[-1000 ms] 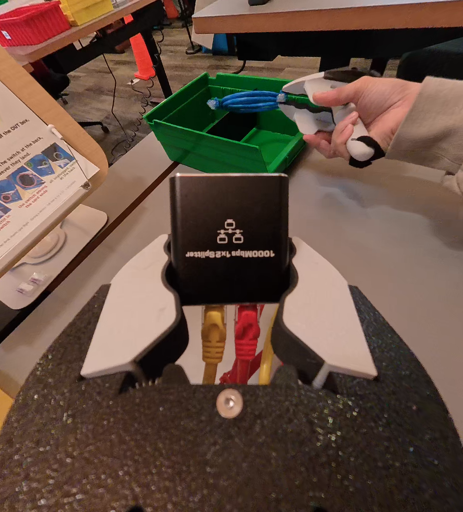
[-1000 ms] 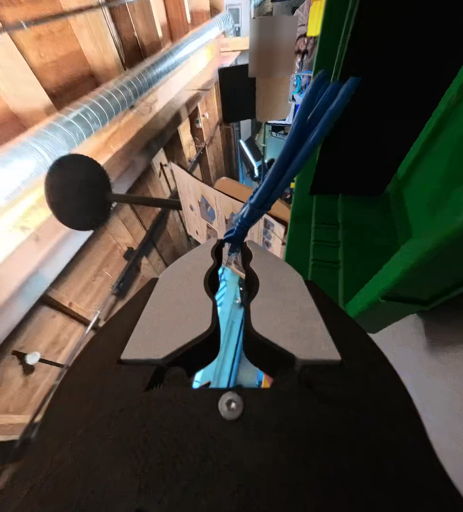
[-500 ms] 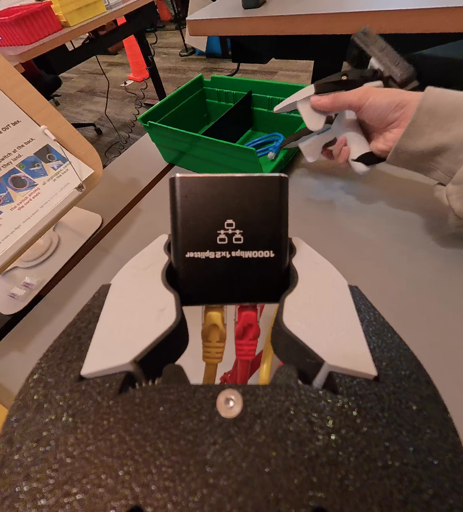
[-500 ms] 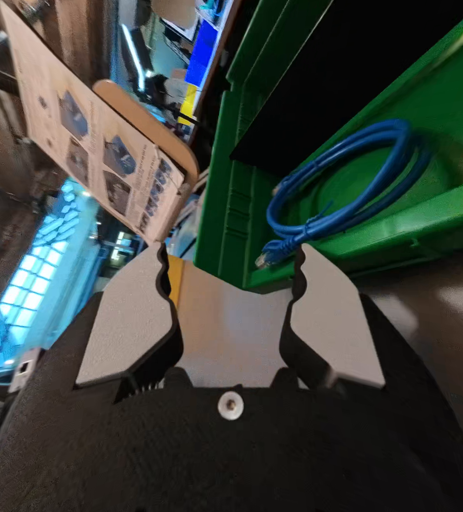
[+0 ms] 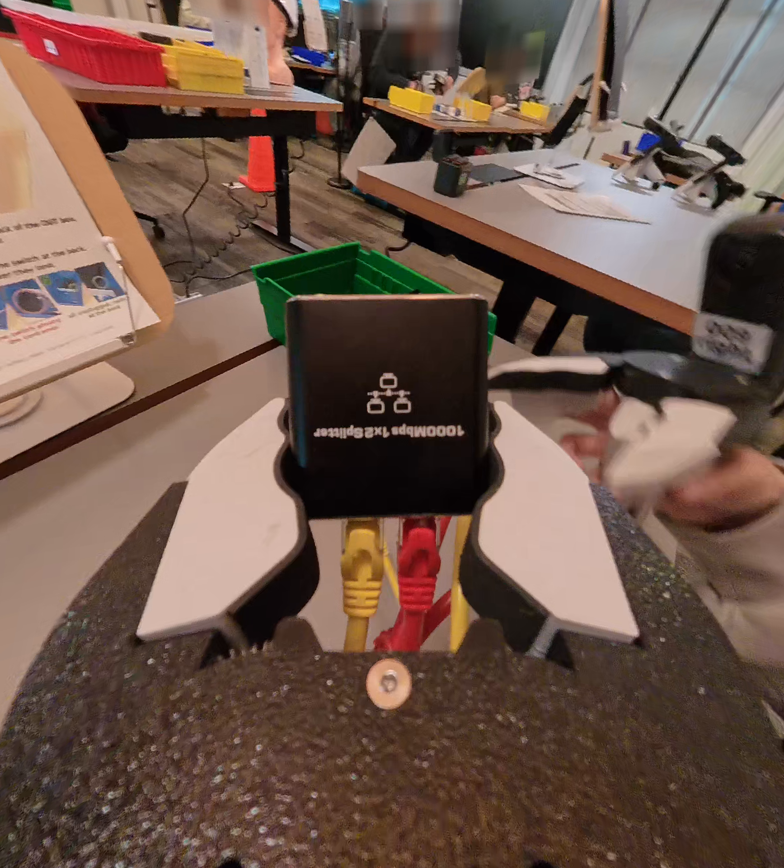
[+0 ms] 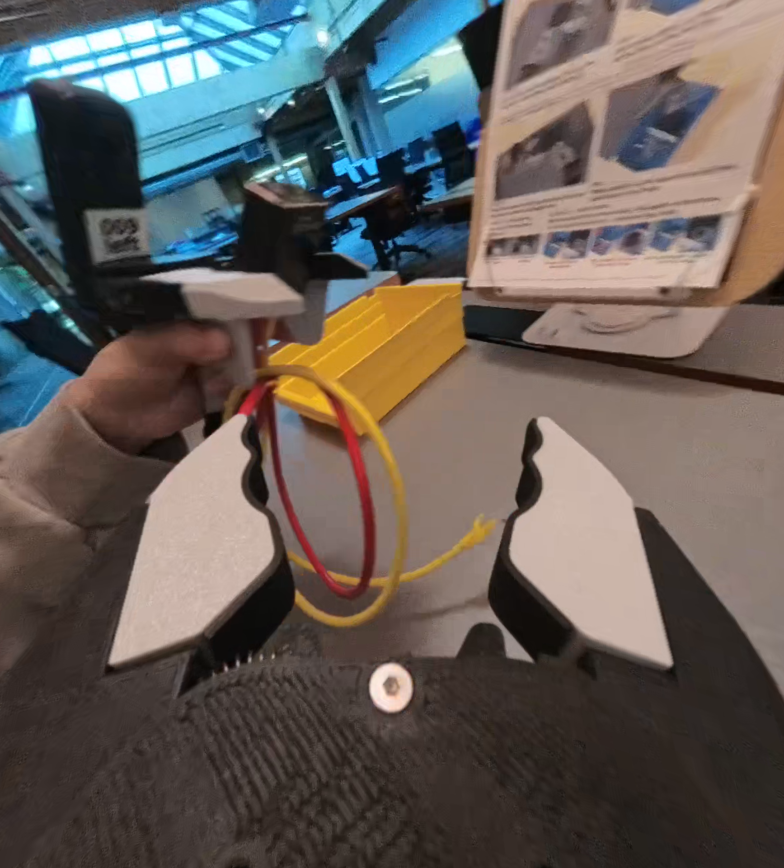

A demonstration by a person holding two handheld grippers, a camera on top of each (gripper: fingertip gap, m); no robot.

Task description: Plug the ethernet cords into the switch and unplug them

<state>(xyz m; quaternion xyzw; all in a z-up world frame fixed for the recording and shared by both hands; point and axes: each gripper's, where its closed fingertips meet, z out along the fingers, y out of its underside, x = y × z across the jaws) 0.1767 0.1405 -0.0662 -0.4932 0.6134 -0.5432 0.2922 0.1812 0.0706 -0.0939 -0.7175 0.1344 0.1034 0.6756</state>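
Switch (image 5: 387,404) clamped in left hand-held gripper (image 5: 387,462), cords (image 5: 359,568) attached.

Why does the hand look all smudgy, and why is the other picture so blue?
Left wrist view: the black switch is sharp, while the right hand-held gripper and the hand are smeared by motion blur. Right wrist view: the room behind is tinted blue, and the instruction board is blurry.

Grey tables (image 5: 568,225) on wood floor (image 5: 183,188), orange cone (image 5: 258,159) far left, windows (image 5: 756,84) far right (blurry).
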